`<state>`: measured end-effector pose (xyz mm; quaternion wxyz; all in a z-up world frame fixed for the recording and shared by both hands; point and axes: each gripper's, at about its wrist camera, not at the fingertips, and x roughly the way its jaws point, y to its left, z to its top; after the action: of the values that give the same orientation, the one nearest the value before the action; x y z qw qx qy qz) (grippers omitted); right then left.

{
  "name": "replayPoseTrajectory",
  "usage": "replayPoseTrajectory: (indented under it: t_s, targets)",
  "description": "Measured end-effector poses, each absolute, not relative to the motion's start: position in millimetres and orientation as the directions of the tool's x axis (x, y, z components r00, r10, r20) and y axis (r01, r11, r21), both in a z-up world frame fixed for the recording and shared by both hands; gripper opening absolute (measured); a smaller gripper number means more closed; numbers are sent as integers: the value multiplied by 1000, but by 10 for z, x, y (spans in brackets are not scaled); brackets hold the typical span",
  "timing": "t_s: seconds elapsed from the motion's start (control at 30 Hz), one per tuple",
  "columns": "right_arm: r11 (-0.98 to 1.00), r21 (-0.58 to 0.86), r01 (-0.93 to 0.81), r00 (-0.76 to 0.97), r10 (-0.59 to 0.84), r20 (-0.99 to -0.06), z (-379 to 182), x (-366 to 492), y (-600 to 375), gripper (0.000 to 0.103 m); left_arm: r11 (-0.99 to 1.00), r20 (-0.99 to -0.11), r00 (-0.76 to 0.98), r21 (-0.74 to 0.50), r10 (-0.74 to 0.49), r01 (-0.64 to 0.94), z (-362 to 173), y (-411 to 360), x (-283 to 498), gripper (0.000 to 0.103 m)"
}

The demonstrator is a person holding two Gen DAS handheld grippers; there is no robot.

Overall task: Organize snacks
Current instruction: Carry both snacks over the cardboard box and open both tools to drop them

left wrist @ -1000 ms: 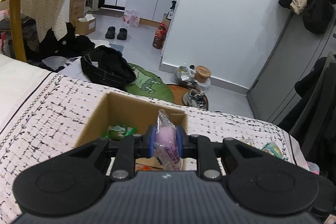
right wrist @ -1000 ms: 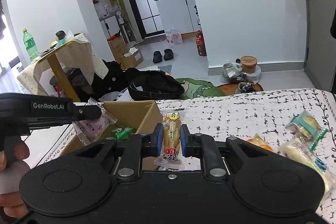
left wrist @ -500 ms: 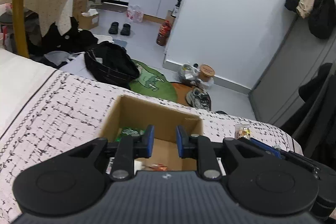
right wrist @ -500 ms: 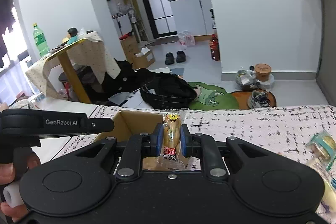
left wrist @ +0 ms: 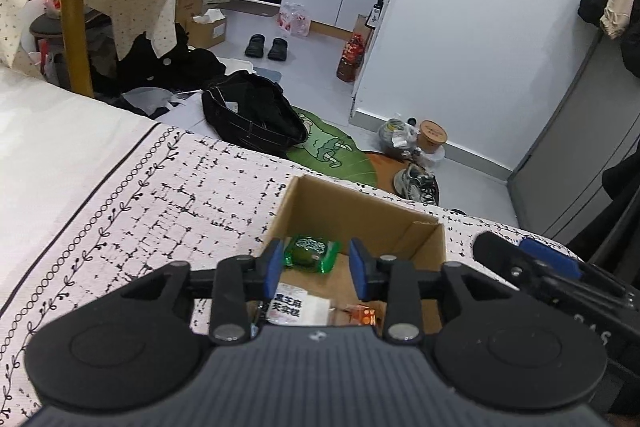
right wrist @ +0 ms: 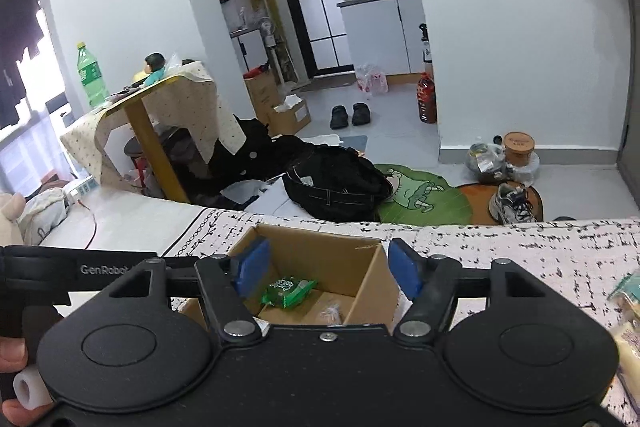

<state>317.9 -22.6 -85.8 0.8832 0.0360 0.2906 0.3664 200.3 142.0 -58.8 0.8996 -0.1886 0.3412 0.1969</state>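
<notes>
Left wrist view, box [left wrist: 308, 203] contents half hidden, both hand-held grippers opening, nothing between jaws

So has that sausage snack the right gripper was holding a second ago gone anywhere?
Yes. It has left the right gripper, whose jaws are opening with nothing between them above the cardboard box. Where it landed cannot be told.

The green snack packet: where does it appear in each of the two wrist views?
Left wrist: the green snack packet lies in the cardboard box, low centre.
Right wrist: the packet lies in the box, low, left of centre.
Shared landmark: the green floor mat.
</notes>
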Motion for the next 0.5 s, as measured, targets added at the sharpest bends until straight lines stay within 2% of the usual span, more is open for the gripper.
replayPoseTrajectory:
  t_s: [0.23, 0.4, 0.5]
  targets:
    - [762, 282, -583, 590, 636, -498, -883, 3159, -506, 67, 859, -675, 695, -178, 248, -480, -597, 1295, 1986, 72]
    - [782, 298, -547, 600, 615, -511, -952, 3157, -697, 71, 865, -671, 699, -171, 248, -471, -616, 1168, 2013, 79]
    - [795, 298, -529, 614, 601, -512, -989, 3137, -794, 78, 869, -671, 700, -169, 245, -466, -632, 1105, 2034, 84]
